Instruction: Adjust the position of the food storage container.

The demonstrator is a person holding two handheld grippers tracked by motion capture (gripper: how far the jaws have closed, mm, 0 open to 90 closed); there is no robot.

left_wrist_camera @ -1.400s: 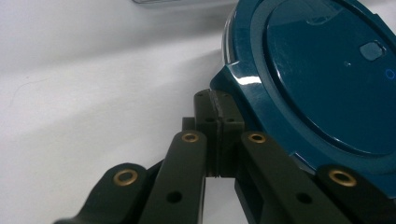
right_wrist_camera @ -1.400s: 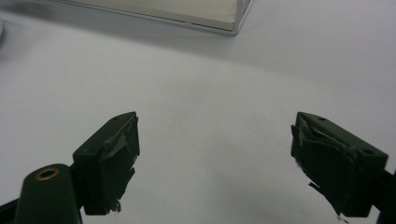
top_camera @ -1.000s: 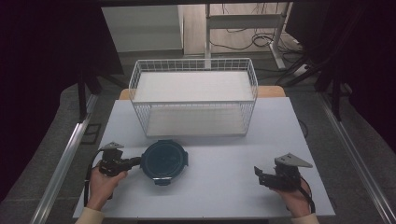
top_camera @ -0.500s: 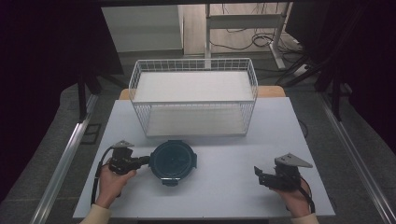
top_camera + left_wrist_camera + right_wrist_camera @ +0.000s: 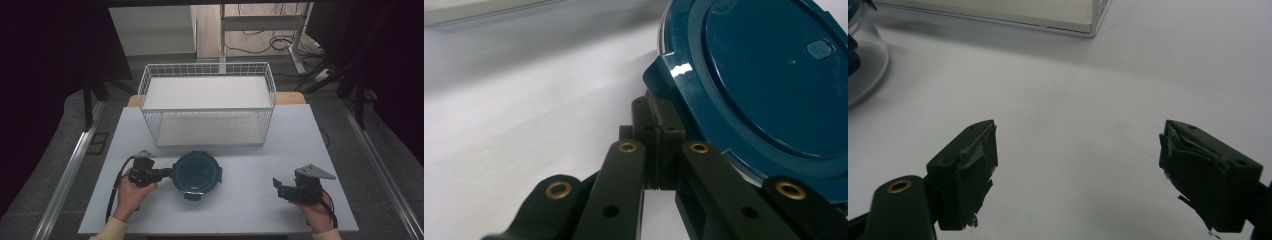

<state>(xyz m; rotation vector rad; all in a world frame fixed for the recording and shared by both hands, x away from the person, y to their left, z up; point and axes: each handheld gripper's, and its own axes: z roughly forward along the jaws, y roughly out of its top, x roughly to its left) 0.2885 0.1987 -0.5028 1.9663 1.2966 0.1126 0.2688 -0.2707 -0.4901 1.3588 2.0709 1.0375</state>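
Observation:
A round glass container with a dark blue lid (image 5: 196, 173) sits on the white table (image 5: 295, 145), just in front of the wire basket. My left gripper (image 5: 167, 173) is at its left edge. In the left gripper view the jaws are pressed together (image 5: 656, 127) with their tips on the latch tab (image 5: 663, 75) of the blue lid (image 5: 769, 75). My right gripper (image 5: 276, 187) rests near the table's front right, well away from the container. Its jaws stand wide open (image 5: 1078, 165) over bare table, and the container's glass side (image 5: 863, 65) shows at the far left of its view.
A white wire basket (image 5: 207, 111) with a pale liner stands at the back middle of the table. Its base (image 5: 998, 12) shows at the top of the right gripper view. Desk legs and cables lie on the floor beyond the table.
My left gripper and the container have moved together to the right, toward the table's middle. The right gripper has stayed in place, open.

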